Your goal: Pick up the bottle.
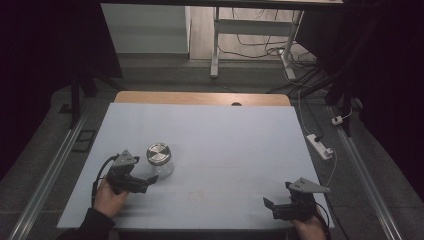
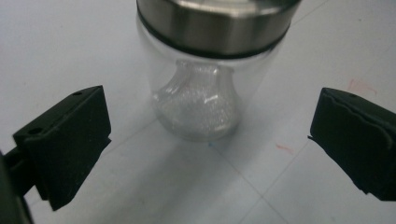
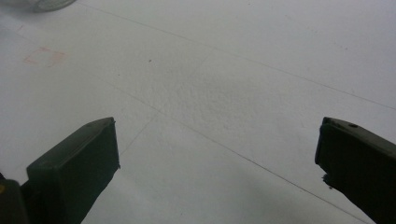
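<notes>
A clear glass jar (image 1: 160, 161) with a brushed metal lid (image 1: 158, 152) stands upright on the white table (image 1: 215, 145), left of centre. In the left gripper view the jar (image 2: 201, 100) is close ahead, its lid (image 2: 217, 25) at the top edge. My left gripper (image 1: 148, 181) is open, just in front of the jar and apart from it; in its own view the gripper (image 2: 208, 144) has nothing between the jaws. My right gripper (image 1: 271, 206) is open near the table's front right edge, and in its own view the gripper (image 3: 217, 163) holds nothing.
A faint red square mark (image 3: 44, 57) is drawn on the table between the jar and my right gripper. A white power strip (image 1: 320, 146) lies on the floor off the table's right edge. A desk frame with cables (image 1: 260, 45) stands beyond the far edge.
</notes>
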Tool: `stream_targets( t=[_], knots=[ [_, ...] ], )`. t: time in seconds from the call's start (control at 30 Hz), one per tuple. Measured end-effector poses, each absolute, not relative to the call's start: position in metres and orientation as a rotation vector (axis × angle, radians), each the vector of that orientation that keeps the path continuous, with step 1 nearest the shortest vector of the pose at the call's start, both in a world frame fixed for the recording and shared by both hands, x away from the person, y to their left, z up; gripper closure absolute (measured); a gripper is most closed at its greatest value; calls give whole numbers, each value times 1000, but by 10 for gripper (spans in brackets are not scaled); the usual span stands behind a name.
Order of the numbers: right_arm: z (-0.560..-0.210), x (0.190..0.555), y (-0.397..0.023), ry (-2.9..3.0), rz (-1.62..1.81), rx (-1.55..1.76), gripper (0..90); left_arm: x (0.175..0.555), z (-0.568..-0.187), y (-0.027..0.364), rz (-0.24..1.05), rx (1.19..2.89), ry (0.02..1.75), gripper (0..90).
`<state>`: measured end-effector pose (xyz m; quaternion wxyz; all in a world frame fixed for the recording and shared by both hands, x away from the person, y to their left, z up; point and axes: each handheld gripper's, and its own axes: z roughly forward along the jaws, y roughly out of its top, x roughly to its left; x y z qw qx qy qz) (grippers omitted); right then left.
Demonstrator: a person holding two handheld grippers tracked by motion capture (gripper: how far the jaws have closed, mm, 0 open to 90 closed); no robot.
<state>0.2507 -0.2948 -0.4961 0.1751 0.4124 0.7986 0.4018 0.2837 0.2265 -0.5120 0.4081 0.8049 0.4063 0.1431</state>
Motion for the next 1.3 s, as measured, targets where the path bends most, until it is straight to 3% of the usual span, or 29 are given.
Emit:
stream_targets(
  t=[0.97,1.3],
  knots=[
    [-496,251,-294,2269,1132,1160,0,331,-518,196,363,2119,939,3],
    [-497,251,-294,2271,1131,1157,0,328,-518,196,407,2134,901,142]
  ],
)
